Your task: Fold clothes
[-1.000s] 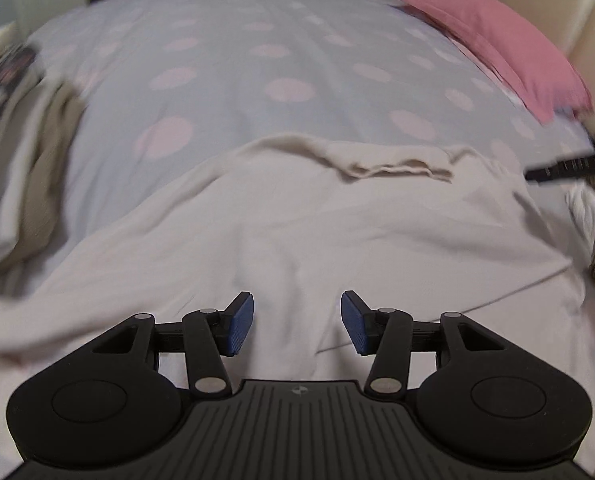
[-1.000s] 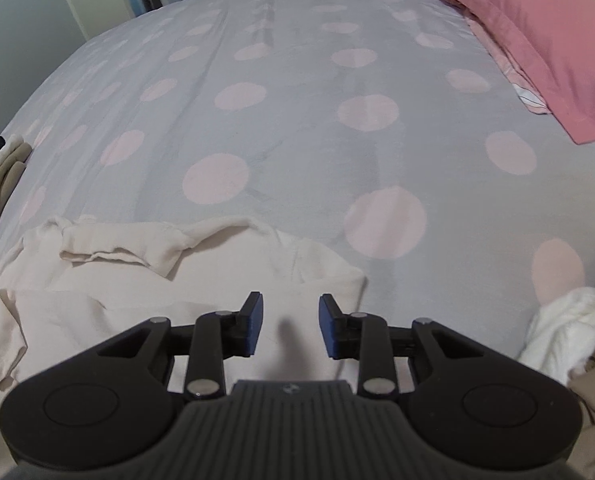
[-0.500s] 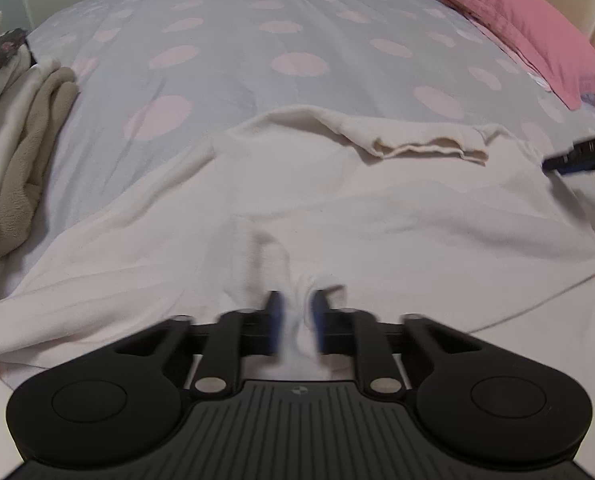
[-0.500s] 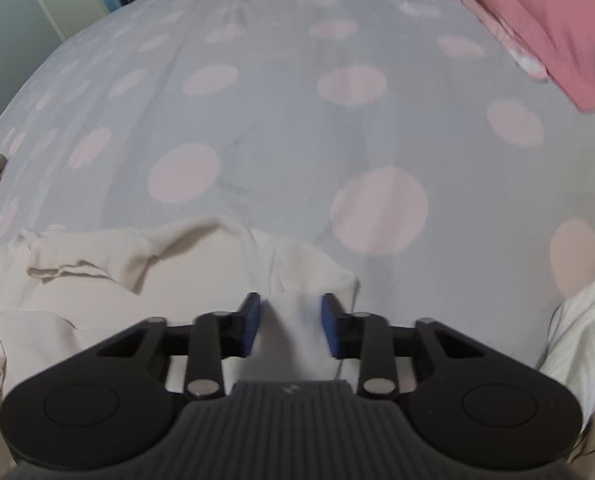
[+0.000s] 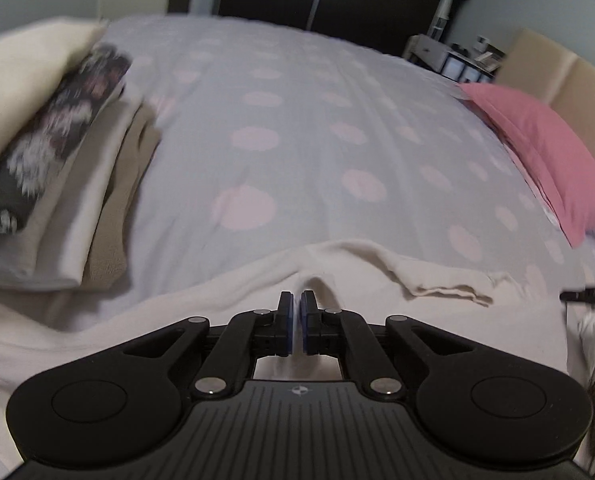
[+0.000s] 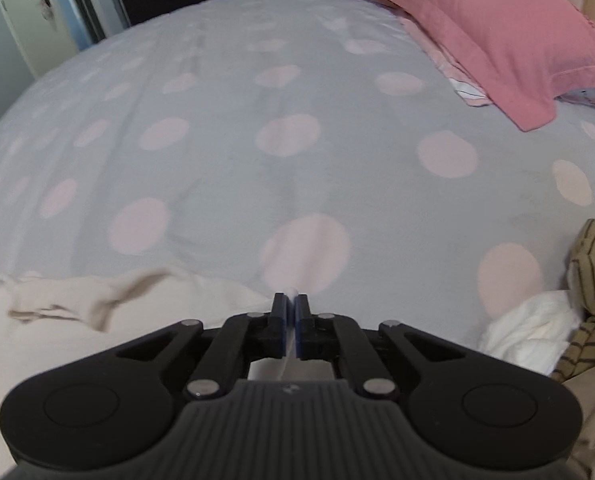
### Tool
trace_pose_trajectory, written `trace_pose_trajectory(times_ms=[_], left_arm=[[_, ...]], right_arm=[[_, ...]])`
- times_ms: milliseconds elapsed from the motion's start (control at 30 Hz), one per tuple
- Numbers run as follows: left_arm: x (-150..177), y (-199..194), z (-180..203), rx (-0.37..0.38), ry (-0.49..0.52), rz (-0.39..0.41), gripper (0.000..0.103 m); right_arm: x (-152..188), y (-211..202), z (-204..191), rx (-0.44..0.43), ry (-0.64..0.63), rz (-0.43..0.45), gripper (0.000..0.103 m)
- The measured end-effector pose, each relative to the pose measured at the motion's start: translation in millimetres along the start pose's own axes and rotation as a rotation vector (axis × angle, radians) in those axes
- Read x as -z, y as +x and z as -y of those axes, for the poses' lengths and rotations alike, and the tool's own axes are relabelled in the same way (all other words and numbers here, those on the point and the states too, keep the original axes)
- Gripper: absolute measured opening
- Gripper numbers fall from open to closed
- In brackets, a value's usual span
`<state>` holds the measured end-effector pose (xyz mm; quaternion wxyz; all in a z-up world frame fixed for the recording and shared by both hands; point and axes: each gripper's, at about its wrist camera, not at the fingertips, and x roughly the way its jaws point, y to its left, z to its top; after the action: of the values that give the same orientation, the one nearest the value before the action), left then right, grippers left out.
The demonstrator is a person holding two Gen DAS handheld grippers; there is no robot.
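My left claw (image 5: 296,322) had just clenched on a pinch of the cream garment (image 5: 177,320); my right claw (image 6: 291,326), open a moment before, gripped its corner. The garment lay spread at the bed's (image 5: 297,152) near edge, beside a folded stack (image 5: 57,200). With both holds set, I judged a fold could follow.

light: dim, soft, even, no glare | shadows: faint, under cream garment (image 5: 225,300) folds | blur: motion smear on folded stack (image 5: 57,184) at bed's left edge and on garment edge in right view | sharp: both gripper bodies | distortion: strong fisheye, bedspread (image 6: 297,160) bulges, dark vignette in corners
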<state>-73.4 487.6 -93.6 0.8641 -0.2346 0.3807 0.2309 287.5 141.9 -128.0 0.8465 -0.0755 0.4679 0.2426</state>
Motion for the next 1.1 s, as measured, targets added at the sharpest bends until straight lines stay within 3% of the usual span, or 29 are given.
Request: trace_pose_trajectory(times_ms=[200,267,333,433,500,700,767,833,1100], left_arm=[[9.6,31.2,-14.3,-0.03,0.013,-0.097,0.0],[12.8,29.7,-18.3,-0.013,-0.008,-0.09,0.007],[15.8,26.2,-21.5,0.007,-0.027,-0.078,0.025],[20.0,22.4,-19.2,0.011,-0.002,-0.067,0.038],[22.7,23.4,-16.7,0.01,0.017,-0.07,0.041],[26.2,42.3,-20.6,-0.009,-0.019,-0.101,0.04],[28.5,46.9,-23.1,-0.01,-0.037,-0.114,0.033],[31.1,49.6,-25.2,-0.012,-0.052,-0.123,0.018],[30.1,42.3,-20.7,-0.029,-0.032,-0.112,0.008]], right_arm=[[6.1,9.0,11.5,-0.021,0.037,-0.014,0.01],[7.7,7.4,15.5,-0.03,0.047,-0.011,0.018],[11.1,-3.4,18.4,-0.047,0.046,-0.002,0.027],[20.7,-21.2,19.6,-0.081,0.032,0.002,0.028],[32.0,-34.8,19.0,-0.109,0.023,-0.006,0.028],[75.4,-72.3,14.3,-0.173,-0.037,-0.046,0.031],[86.6,-74.1,9.1,-0.168,-0.088,-0.053,0.035],[97.4,-74.8,3.4,-0.161,-0.142,-0.059,0.035],[125.7,-61.8,-29.2,-0.11,-0.365,-0.044,0.043]])
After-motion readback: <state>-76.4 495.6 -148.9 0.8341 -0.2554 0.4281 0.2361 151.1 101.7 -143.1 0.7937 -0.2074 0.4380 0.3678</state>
